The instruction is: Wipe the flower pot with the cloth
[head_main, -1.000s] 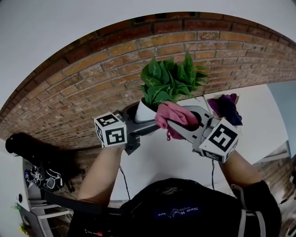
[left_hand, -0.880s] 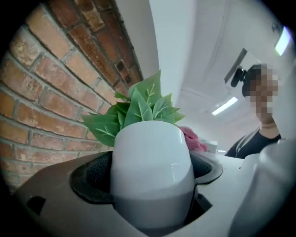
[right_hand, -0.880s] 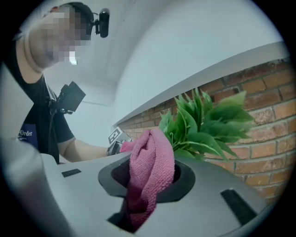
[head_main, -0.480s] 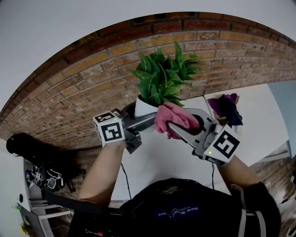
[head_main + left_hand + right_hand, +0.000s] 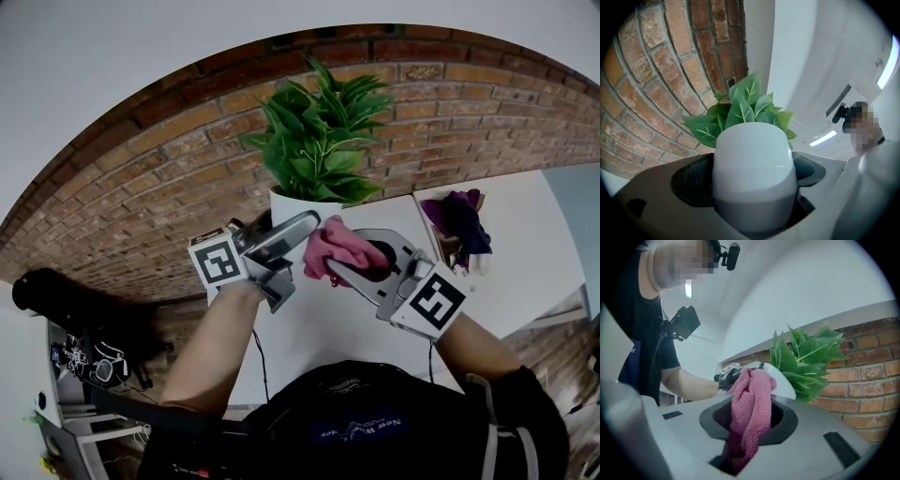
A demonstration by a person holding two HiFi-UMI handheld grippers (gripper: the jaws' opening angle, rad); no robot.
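Both forearms up before chest, grippers angled toward brick wall [image 5: 141, 159]. Left gripper [image 5: 298, 227] clamped on pot [image 5: 292, 202] by its sides, pot held in air, leaves [image 5: 319, 131] above pot. Right gripper [image 5: 349, 261] just right of pot, jaws pinching pink cloth [image 5: 336, 246]; cloth touches pot's lower right side. Shirt print below pot too blurred to read.

A red brick wall [image 5: 141, 159] curved across the background. Below it lay a white table [image 5: 525, 253], where a purple bundle [image 5: 457, 217] sat close to the wall. A dark rounded object [image 5: 47, 295] rested at the wall's lower left end.
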